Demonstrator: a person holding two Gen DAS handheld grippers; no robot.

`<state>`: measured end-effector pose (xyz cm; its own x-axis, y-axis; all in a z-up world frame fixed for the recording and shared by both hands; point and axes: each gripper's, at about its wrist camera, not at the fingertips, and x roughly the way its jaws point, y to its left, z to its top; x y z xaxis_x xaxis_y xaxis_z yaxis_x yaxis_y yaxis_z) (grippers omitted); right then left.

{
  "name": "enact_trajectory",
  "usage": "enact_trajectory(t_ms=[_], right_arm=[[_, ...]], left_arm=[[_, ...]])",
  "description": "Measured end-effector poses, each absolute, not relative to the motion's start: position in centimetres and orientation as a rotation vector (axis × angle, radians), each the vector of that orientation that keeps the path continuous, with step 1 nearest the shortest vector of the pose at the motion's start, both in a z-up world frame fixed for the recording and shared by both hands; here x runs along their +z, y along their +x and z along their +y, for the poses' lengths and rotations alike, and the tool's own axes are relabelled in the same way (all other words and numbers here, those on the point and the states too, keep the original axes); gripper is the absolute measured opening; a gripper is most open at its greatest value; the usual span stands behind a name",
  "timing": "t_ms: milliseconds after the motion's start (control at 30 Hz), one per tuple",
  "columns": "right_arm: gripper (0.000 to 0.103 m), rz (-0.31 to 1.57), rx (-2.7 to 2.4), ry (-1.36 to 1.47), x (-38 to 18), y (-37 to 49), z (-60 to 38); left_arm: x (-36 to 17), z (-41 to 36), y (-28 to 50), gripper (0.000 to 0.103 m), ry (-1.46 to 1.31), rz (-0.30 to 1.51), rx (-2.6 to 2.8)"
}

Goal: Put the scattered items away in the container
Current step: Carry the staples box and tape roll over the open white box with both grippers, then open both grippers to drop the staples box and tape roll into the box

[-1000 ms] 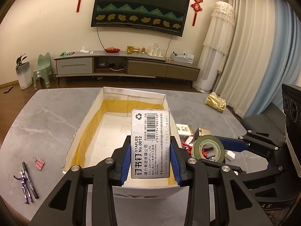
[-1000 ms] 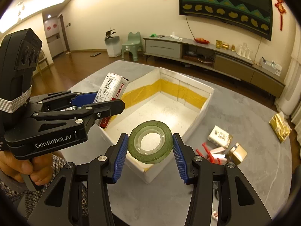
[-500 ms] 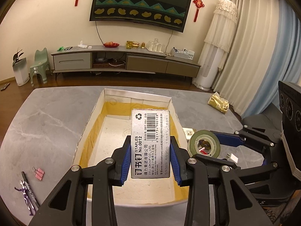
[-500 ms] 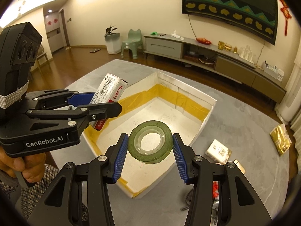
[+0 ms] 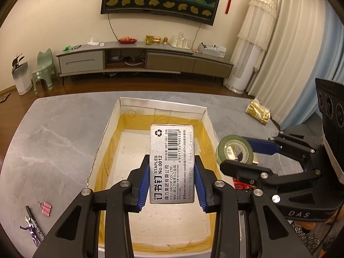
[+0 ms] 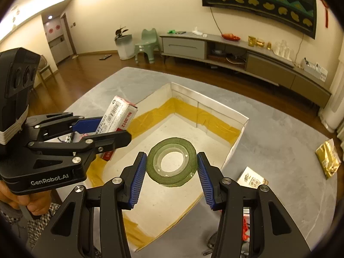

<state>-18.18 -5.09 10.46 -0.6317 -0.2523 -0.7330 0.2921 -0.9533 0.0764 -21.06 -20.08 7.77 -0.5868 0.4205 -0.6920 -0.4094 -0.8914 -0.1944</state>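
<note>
Staple box [image 5: 172,163] gripped in left gripper [image 5: 172,182], held over the open box [image 5: 163,109] on the counter [image 5: 53,142]. Tape roll [image 6: 172,161] sits btwn right gripper [image 6: 172,178] fingers, also above the box; can't tell if pinched or loose. Pink clips [image 5: 45,208] + pen [image 5: 32,215] lie left on counter.

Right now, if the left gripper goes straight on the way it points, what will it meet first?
Probably the white floor of the cardboard box, with the staples box in the left gripper arriving first; depth is uncertain.
</note>
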Motion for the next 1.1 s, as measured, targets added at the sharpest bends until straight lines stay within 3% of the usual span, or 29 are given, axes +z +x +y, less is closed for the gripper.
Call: enact_trajectory(t_ms=[933, 1100], right_arm=[[0.05, 0.208, -2.508, 1.306, 7.2, -28.9, -3.6], [0.05, 0.227, -2.469, 1.351, 6.2, -30.7, -3.1]], left_arm=[[2.9, -16.9, -31.4, 0.039, -1.42, 0.086, 2.343], [1.4, -16.0, -33.4, 0.039, -1.455, 0.176, 2.366]])
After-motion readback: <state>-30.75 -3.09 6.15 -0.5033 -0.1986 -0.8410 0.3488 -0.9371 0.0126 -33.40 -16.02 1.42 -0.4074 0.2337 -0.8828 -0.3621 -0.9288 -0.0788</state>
